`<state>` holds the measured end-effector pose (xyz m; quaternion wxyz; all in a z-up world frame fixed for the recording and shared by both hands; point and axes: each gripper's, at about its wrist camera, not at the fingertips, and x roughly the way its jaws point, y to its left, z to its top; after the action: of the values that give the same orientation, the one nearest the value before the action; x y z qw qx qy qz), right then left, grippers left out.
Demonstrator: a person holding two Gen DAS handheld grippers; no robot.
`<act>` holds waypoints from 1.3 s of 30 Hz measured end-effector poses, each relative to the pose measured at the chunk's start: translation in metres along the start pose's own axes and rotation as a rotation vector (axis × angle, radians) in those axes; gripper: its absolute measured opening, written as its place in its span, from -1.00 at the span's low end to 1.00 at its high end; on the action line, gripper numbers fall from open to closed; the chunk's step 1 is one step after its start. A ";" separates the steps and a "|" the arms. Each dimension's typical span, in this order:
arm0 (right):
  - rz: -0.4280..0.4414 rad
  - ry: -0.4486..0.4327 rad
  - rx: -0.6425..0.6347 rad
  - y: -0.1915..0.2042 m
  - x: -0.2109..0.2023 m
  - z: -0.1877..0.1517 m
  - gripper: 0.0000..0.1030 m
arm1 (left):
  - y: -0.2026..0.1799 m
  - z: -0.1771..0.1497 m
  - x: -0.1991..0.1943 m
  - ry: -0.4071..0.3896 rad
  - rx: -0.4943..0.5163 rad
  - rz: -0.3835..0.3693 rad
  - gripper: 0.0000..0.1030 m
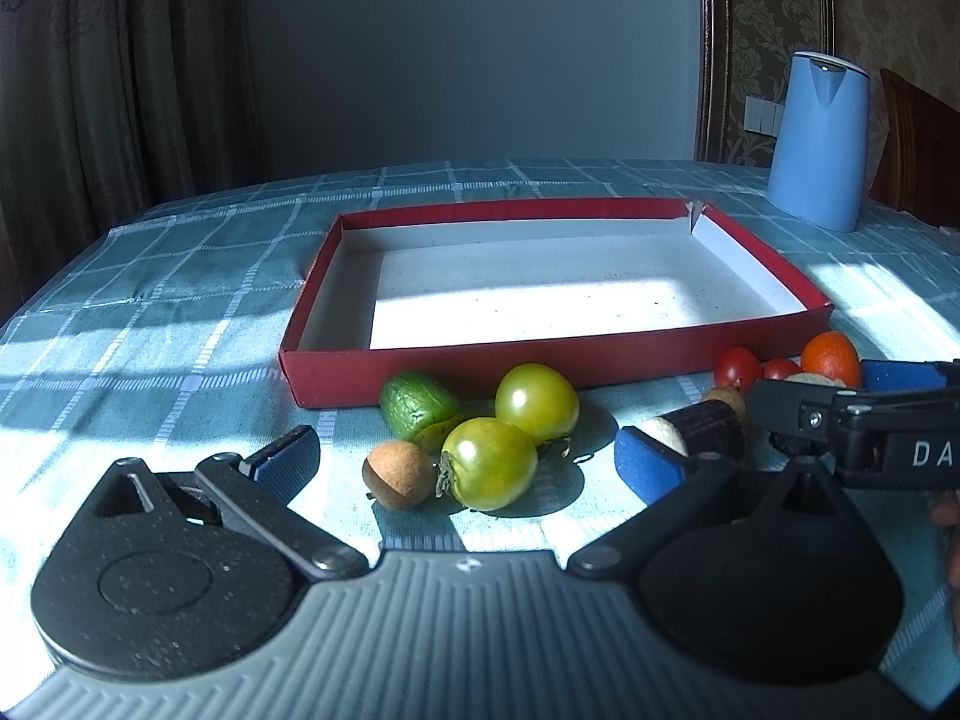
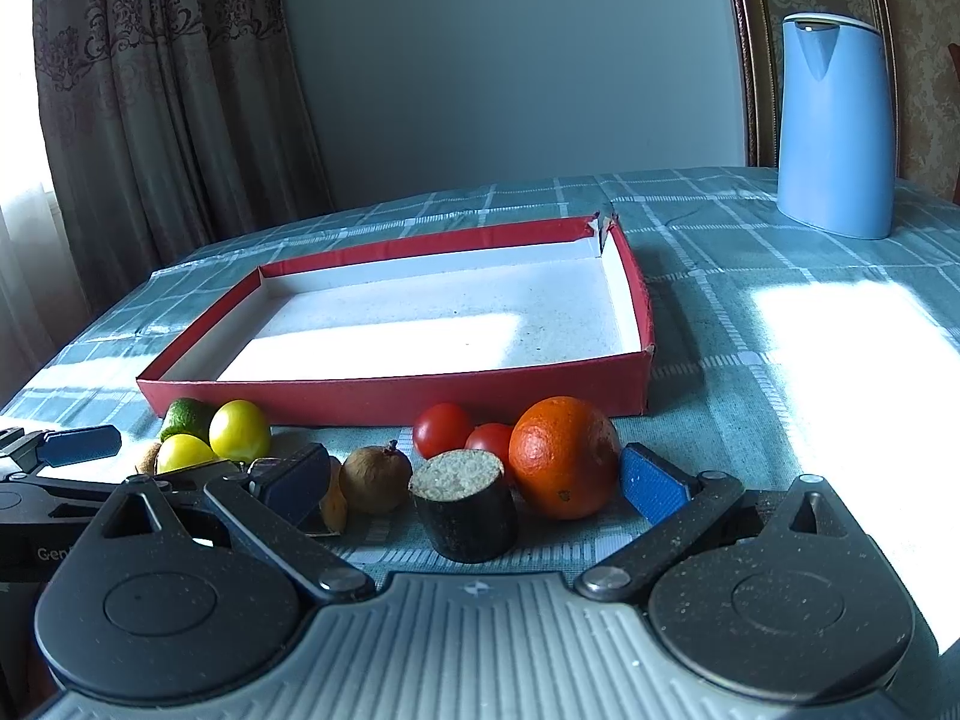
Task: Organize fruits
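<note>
A shallow red box (image 1: 420, 372) (image 2: 390, 402) with a white floor lies open on the checked cloth, nothing in it. In front of it the left wrist view shows two green tomatoes (image 1: 489, 462), a green fruit (image 1: 417, 405) and a small brown fruit (image 1: 399, 474), all lying between the fingers of my open left gripper (image 1: 468, 462). My right gripper (image 2: 474, 480) is open too; between its fingers lie an orange (image 2: 564, 456), two red tomatoes (image 2: 443, 429), a brown fruit (image 2: 375, 479) and a dark cut cylinder piece (image 2: 467, 507). Neither gripper holds anything.
A tall blue jug (image 1: 819, 141) (image 2: 834, 126) stands at the back right of the table. Curtains hang at the left behind the table's far edge. A wooden chair back (image 1: 918, 150) shows at the far right. The grippers sit side by side, close together.
</note>
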<state>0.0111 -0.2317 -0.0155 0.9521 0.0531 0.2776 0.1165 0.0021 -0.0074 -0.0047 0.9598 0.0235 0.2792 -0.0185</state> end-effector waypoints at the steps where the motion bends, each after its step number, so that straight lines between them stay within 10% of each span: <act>1: 0.000 0.000 -0.001 0.000 0.000 0.000 1.00 | 0.000 0.000 0.000 0.001 0.000 0.000 1.00; 22: -0.116 -0.029 0.004 -0.065 -0.045 -0.017 1.00 | -0.004 -0.001 0.000 0.000 0.022 0.001 1.00; 39: -0.084 0.080 -0.147 -0.037 0.009 0.005 0.71 | -0.004 -0.002 0.002 0.016 0.019 0.002 1.00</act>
<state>0.0279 -0.2651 -0.0220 0.9457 -0.0334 0.3081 0.0984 0.0029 -0.0116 -0.0076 0.9573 0.0331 0.2865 -0.0202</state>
